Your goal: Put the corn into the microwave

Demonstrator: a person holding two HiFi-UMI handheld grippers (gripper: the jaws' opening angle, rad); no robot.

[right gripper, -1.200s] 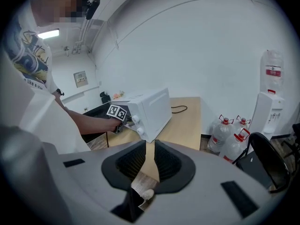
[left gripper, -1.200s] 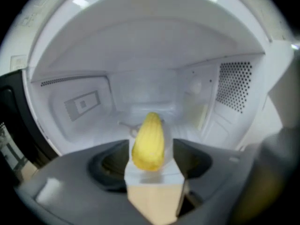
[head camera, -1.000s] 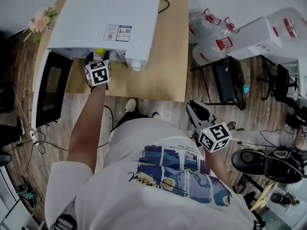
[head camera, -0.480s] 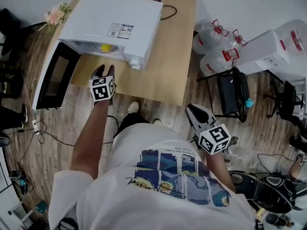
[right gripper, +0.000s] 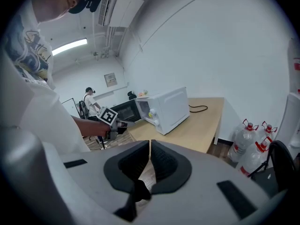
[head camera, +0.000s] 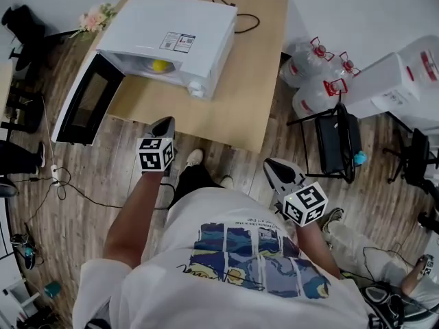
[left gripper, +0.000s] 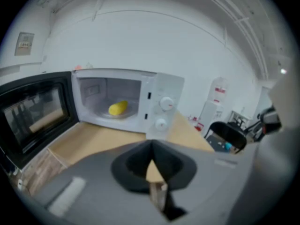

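Microwave (head camera: 171, 36), door (head camera: 86, 108) open, on table (head camera: 233, 94); jugs (head camera: 312, 57), chair (head camera: 336, 139) at right. Corn (head camera: 160, 65) inside, well apart from L gripper (head camera: 164, 123), jaws closing shut, empty; R gripper (head camera: 278, 172) shut, empty.

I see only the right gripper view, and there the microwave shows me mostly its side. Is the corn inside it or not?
Observer: Yes. The corn lies inside the microwave, in the middle of its cavity.
Operator: Thank you. The left gripper is very small for me. Does it hold something?
Observer: No. The left gripper has its jaws together and nothing is between them.
Operator: And the door, how far open is it?
Observer: In the head view the door is swung wide to the side, out past the edge of the table.
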